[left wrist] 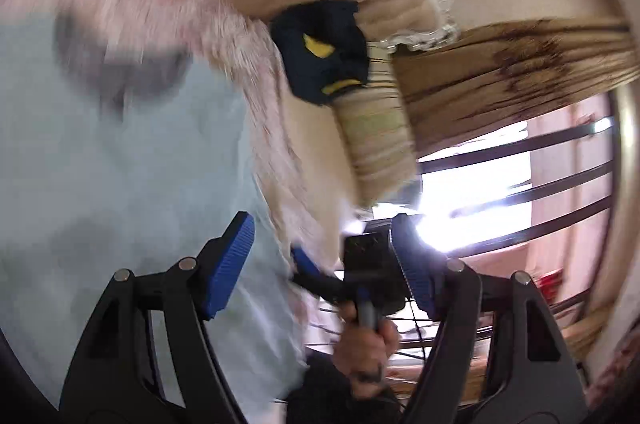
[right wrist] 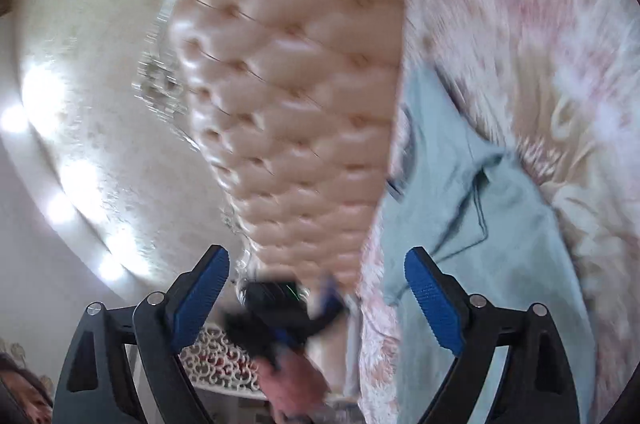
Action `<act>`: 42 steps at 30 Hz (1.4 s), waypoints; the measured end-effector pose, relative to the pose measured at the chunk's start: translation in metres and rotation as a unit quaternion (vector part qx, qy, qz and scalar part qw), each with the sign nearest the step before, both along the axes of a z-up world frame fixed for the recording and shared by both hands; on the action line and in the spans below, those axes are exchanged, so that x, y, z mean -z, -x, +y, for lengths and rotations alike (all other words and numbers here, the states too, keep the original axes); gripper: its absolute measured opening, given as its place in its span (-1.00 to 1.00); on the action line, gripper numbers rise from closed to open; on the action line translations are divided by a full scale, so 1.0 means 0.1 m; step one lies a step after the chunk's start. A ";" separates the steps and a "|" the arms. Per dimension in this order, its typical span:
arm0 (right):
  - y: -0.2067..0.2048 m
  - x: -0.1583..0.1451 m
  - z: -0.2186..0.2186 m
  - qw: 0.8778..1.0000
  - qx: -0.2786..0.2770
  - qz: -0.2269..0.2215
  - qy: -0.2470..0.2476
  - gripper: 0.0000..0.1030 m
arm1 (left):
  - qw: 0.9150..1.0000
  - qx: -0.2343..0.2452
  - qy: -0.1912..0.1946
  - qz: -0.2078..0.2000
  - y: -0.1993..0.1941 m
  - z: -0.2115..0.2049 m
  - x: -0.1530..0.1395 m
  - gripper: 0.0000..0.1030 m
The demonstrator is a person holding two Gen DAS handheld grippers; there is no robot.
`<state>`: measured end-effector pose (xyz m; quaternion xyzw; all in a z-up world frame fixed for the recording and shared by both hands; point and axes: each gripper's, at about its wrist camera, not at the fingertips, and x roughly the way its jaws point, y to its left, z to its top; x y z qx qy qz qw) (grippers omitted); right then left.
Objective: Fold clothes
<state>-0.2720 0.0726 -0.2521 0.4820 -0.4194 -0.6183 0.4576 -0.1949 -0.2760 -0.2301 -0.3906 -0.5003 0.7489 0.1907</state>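
Both my claws stand wide apart and hold nothing: the left claw (left wrist: 324, 260) and the right claw (right wrist: 316, 296) each show bare blue pads with air between them. Both views are smeared by motion, so fine detail is lost.

The pale blue garment (left wrist: 120, 151) lies on the bed, on the pink floral bedspread (right wrist: 520, 23), near the tufted headboard (right wrist: 288, 83). From the left wrist it fills the ground left of that claw, with its edge just beside the left pad; I cannot tell whether they touch. From the right wrist the same cloth (right wrist: 460, 183) lies right of the claw, running away from it in a long strip, its long axis roughly along the headboard's edge. A seam or fold shows midway, so it looks partly doubled over, though I cannot tell sleeves from hem.

I judge the left claw nearer the cloth. A dark blue bundle with yellow marks (left wrist: 324, 51) lies beside the headboard, apart from the garment.
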 end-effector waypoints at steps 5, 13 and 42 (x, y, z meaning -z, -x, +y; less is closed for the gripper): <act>0.17 0.66 -0.32 0.995 -0.016 -0.089 0.040 0.79 | 0.994 0.095 -0.001 -0.056 1.03 0.07 0.33 0.41; 0.34 0.90 -0.60 0.995 -0.024 -0.102 0.006 0.79 | 0.975 0.167 0.089 -0.114 1.75 0.18 0.83 0.41; 0.29 0.78 -0.49 0.993 0.012 -0.094 -0.069 0.99 | 0.953 0.208 0.173 -0.137 2.04 0.31 0.88 0.06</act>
